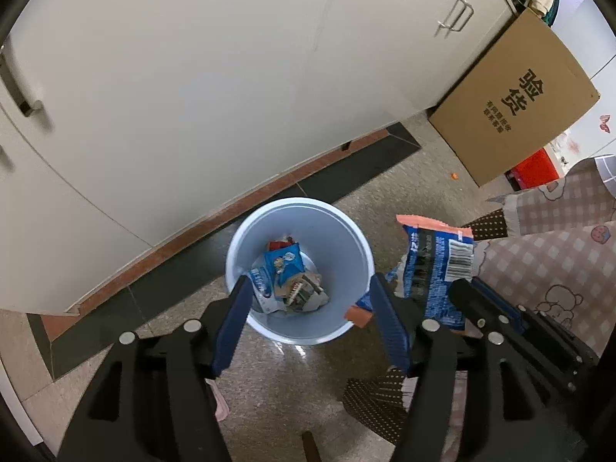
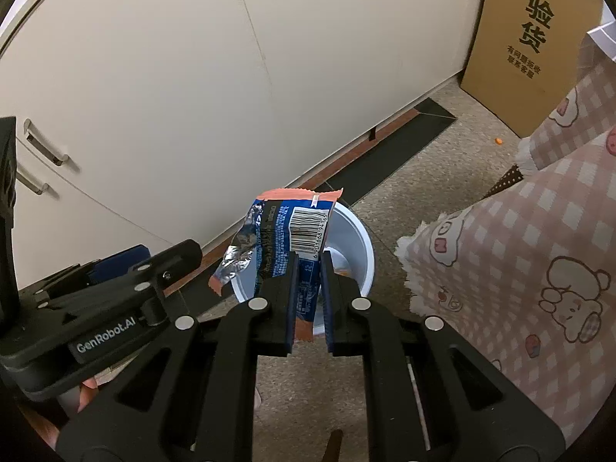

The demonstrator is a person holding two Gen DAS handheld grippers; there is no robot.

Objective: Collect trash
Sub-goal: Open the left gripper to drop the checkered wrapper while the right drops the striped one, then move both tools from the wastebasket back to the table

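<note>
Wrapper [image 2: 287, 231] clamped in right gripper [image 2: 308, 269] near the bin's [image 2: 364, 246] right rim; left gripper [image 1: 308, 288] spread empty over it; carry wrapper leftward, centred above the opening, before releasing.

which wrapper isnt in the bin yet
The blue wrapper with orange edges, pinched in the right gripper above the bin. The other wrappers lie at the bin's bottom.

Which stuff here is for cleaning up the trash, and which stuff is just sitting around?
For the job:
- blue snack wrapper, pinched in the right claw
- white trash bin with wrappers inside
- left claw, open over the bin

Just sitting around:
- cardboard box
- white cabinets
- red container
</note>
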